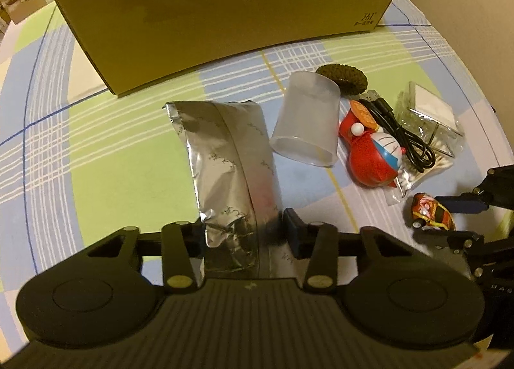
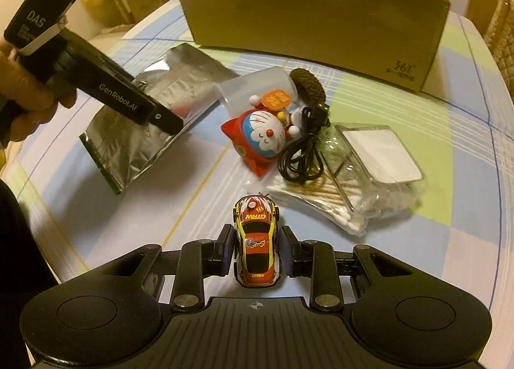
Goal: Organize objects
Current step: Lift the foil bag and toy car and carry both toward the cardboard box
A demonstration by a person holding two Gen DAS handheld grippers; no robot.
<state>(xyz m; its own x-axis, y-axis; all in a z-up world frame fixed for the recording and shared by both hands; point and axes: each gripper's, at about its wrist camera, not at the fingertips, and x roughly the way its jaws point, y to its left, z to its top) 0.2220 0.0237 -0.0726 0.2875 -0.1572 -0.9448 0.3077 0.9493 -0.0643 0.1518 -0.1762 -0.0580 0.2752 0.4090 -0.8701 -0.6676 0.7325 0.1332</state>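
Left gripper clamps the foil pouch by its near end; right gripper brackets the toy car on the tablecloth, contact unclear (both presumably bound for the cardboard box).

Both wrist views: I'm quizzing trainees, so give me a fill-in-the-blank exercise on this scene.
1. The left gripper straddles the silver ____.
2. The toy car sits between the ____ gripper's fingers.
3. The translucent cup lies on its ____.
4. Behind the items stands a cardboard ____.

Answers: pouch; right; side; box

Dim warm light, fisheye bending, soft edges
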